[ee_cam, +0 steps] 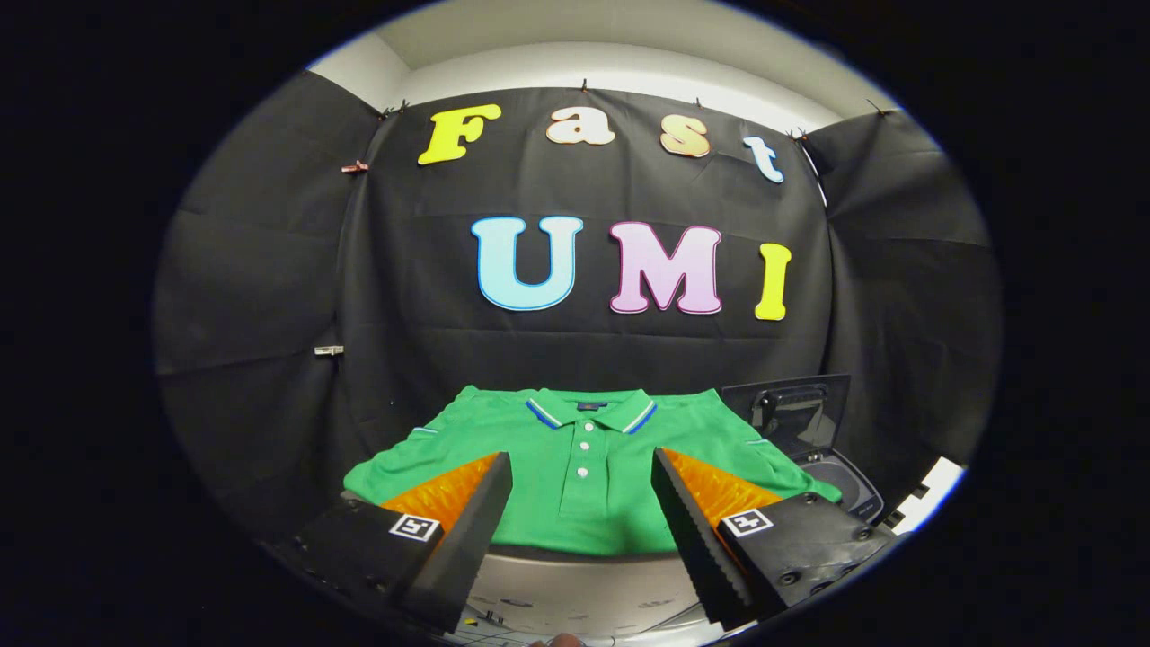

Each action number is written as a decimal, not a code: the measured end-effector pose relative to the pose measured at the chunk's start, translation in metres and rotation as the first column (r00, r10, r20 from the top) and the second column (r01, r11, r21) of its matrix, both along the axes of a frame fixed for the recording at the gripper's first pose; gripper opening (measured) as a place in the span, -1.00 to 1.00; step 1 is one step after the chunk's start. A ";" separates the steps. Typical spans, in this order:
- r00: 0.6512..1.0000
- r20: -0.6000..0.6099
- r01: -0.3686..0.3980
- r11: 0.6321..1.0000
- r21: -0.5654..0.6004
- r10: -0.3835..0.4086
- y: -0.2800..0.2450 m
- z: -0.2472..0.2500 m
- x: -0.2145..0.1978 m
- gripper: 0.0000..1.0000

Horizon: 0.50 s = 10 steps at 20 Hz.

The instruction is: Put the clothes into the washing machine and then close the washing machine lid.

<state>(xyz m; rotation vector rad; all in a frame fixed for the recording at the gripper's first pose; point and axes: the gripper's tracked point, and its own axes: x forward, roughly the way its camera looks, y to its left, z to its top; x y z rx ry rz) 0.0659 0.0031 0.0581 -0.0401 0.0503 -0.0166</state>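
The tool (582,503) is spread wide, its two fingers (476,517) far apart and gripping nothing. Between them and just ahead lies a bright green short-sleeved polo shirt (584,449), laid flat and face up on a pale grey worktop (584,575). The shirt's collar, trimmed with blue and white stripes, points away from the tool toward the black cloth wall (404,296), and a button placket with white buttons runs down from it along the middle of the gap between the fingers. The sleeves spread out to either side, and each fingertip overlaps the shirt's lower part in the view; whether they touch the fabric cannot be told. The shirt's near hem lies just short of the worktop's front part. Beyond the right finger, just beside the shirt's right sleeve, stands a small dark washing machine (840,481) with its tinted lid (795,415) raised upright, the round drum opening showing below it.
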 end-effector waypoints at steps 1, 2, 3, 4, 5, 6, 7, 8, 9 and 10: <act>1.000 -0.018 0.000 1.000 -0.002 0.000 0.000 0.001 0.009 0.95; 0.999 -0.041 0.000 1.000 -0.005 0.000 0.001 0.002 0.020 0.96; 0.999 -0.053 0.003 1.000 -0.009 -0.004 0.000 0.004 0.031 0.96; 0.997 -0.077 0.006 1.000 -0.011 -0.007 -0.001 0.004 0.041 0.96; 0.995 -0.099 0.013 1.000 -0.016 -0.014 -0.003 0.003 0.050 0.95; 0.992 -0.126 0.022 1.000 -0.020 -0.024 -0.006 0.001 0.059 0.95; 0.987 -0.159 0.024 1.000 -0.019 -0.026 -0.007 -0.003 0.067 0.93; 0.980 -0.194 0.036 0.999 -0.018 -0.038 -0.010 -0.007 0.077 0.94; 0.973 -0.226 0.036 0.999 -0.013 -0.038 -0.011 -0.012 0.085 0.95; 0.962 -0.270 0.045 0.999 -0.009 -0.045 -0.013 -0.018 0.093 0.94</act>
